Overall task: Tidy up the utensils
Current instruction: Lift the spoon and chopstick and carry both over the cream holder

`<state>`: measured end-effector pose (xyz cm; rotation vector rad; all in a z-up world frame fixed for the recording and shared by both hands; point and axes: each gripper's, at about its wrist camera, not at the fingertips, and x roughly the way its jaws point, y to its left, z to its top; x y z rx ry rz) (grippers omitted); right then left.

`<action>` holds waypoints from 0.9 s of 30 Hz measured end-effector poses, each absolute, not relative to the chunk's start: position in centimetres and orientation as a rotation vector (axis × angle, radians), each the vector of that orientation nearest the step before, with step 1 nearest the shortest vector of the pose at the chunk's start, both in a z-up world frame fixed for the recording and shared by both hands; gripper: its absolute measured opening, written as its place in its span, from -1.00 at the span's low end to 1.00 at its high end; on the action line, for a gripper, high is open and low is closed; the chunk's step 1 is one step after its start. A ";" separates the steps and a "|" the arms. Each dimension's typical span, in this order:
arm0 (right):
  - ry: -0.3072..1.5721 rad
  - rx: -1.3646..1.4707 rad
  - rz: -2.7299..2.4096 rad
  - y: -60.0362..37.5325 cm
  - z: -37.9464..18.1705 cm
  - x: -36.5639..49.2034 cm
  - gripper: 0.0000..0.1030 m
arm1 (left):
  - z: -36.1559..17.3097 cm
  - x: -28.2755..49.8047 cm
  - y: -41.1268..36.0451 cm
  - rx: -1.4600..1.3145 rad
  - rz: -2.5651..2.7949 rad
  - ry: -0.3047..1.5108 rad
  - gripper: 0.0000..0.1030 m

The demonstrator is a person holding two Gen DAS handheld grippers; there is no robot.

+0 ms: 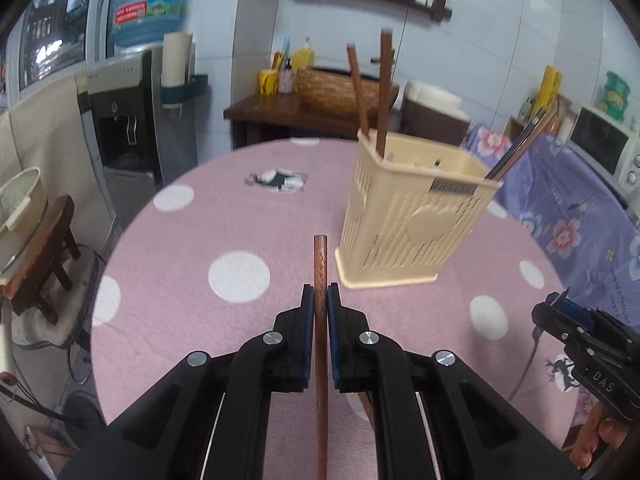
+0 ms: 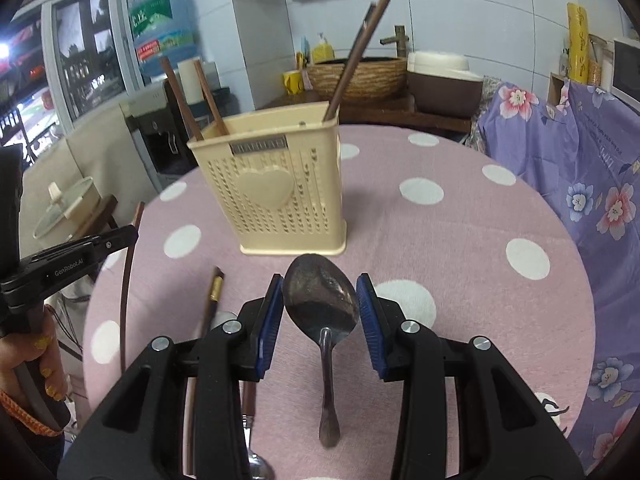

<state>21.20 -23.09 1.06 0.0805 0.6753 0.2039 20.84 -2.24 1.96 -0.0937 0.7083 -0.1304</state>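
My left gripper [image 1: 320,292] is shut on a brown wooden chopstick [image 1: 320,264] that points forward, lifted above the pink dotted tablecloth [image 1: 200,240]. A cream perforated utensil holder [image 1: 408,220] stands ahead to the right with several chopsticks [image 1: 384,88] in it. My right gripper [image 2: 320,284] grips the bowl of a metal spoon [image 2: 320,300] between its blue pads, the handle hanging toward the camera. The holder [image 2: 276,188] is just beyond it. Another chopstick [image 2: 214,296] and a second utensil [image 2: 256,456] lie on the cloth under the right gripper's left finger.
The round table ends close on all sides. A purple floral cloth [image 2: 580,184] covers furniture at the right. A water dispenser [image 1: 120,120] and a stool with a lidded pot [image 1: 24,208] stand left. A hand [image 2: 44,360] holds the left gripper's handle.
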 end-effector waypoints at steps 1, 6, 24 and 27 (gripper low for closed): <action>0.661 0.082 0.210 -23.1 1.8 20.8 -0.26 | 2.7 20.6 -2.1 -0.096 -0.135 0.691 -0.84; 0.633 0.104 0.237 -23.1 3.6 19.9 -0.30 | 4.9 19.4 -1.8 -0.100 -0.143 0.633 -0.84; 0.628 0.054 0.241 -21.7 4.1 19.7 -0.32 | 6.5 18.7 -0.5 -0.109 -0.162 0.580 -0.85; 0.624 0.049 0.246 -21.5 4.3 19.6 -0.32 | 6.6 18.8 -0.2 -0.120 -0.170 0.582 -0.85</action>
